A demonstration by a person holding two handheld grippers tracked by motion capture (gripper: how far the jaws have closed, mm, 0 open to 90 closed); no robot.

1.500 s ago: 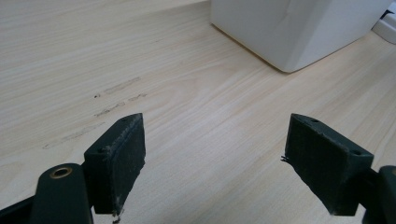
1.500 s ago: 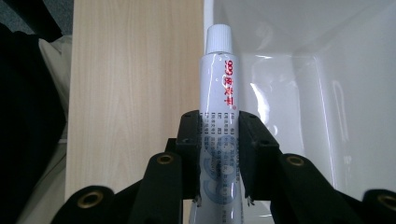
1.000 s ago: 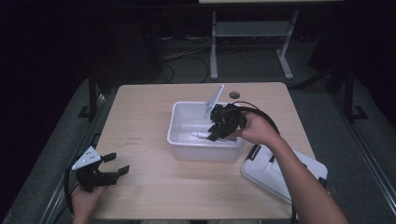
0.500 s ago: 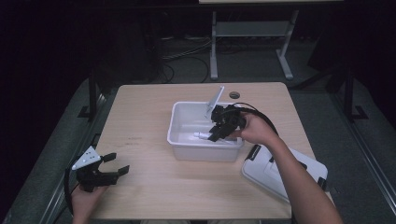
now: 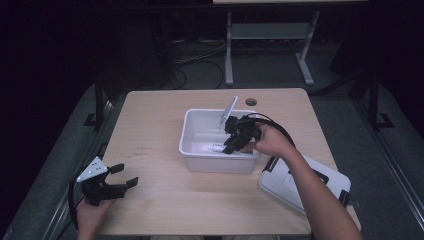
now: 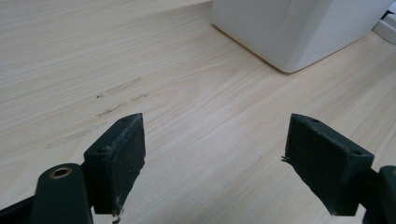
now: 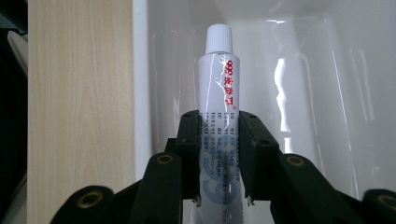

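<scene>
**Tube going down into the bin**

Since a second ago our right gripper (image 5: 226, 147) has sunk a little deeper into the white rectangular plastic bin (image 5: 197, 157) at the middle of the pale wooden table (image 5: 160, 115), while our left gripper (image 5: 125, 176) has kept its place at the near left corner. Nothing else on the table has shifted.

We read the step in hand as placing: the right gripper is clamped on a white squeeze tube with a ribbed white cap and red lettering (image 7: 218, 84), its black pads pressed against the tube's lower body on both sides. In the right gripper view the tube points away from us along the bin's glossy floor, cap towards the far wall and close to the bin's left wall. We cannot tell whether the tube already touches the floor or hangs just above it.

Our left gripper (image 6: 212, 163) stands wide open with nothing between its pads, hovering over bare wood with the bin's near corner (image 6: 289, 42) ahead of it. A flat white plastic lid with a dark latch (image 5: 300, 182) lies at the near right of the table, partly over the edge, just beside the bin.

As we judge it, the next move calls for easing the tube down until it lies flat, opening the right jaws, and lifting straight up so the pads do not drag it. The lid would likely follow.
</scene>
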